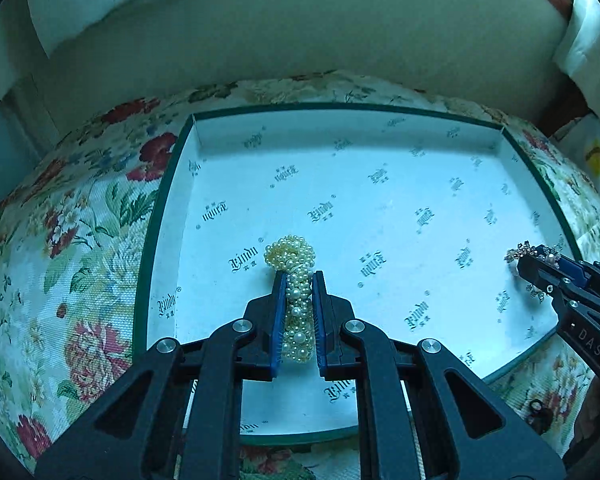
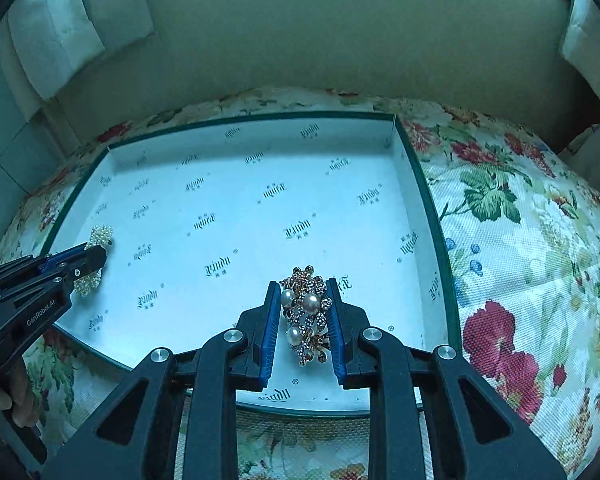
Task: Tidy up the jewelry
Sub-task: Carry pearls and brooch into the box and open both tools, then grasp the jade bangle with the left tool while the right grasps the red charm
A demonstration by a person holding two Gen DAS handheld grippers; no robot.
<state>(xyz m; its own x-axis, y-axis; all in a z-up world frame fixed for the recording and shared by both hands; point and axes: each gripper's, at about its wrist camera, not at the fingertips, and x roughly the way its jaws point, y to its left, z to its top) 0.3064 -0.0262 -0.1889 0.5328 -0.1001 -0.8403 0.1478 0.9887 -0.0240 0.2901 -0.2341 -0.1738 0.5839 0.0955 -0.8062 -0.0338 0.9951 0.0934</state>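
A shallow white box lid (image 1: 172, 184) with a dark green rim and printed logos lies on a floral cloth; it also shows in the right wrist view (image 2: 420, 184). My left gripper (image 1: 299, 276) is shut on a cream pearl hair clip (image 1: 290, 254) over the lid's front left part; the clip also shows in the right wrist view (image 2: 100, 236). My right gripper (image 2: 303, 282) is shut on a gold rhinestone and pearl clip (image 2: 306, 308) over the lid's front right part; this clip also shows in the left wrist view (image 1: 520, 254).
The floral cloth (image 2: 520, 260) covers a rounded cushion around the lid. A plain beige wall (image 1: 300, 40) rises behind it. A small dark piece (image 1: 537, 406) lies on the cloth at the front right. White fabric (image 2: 60, 24) hangs at the back left.
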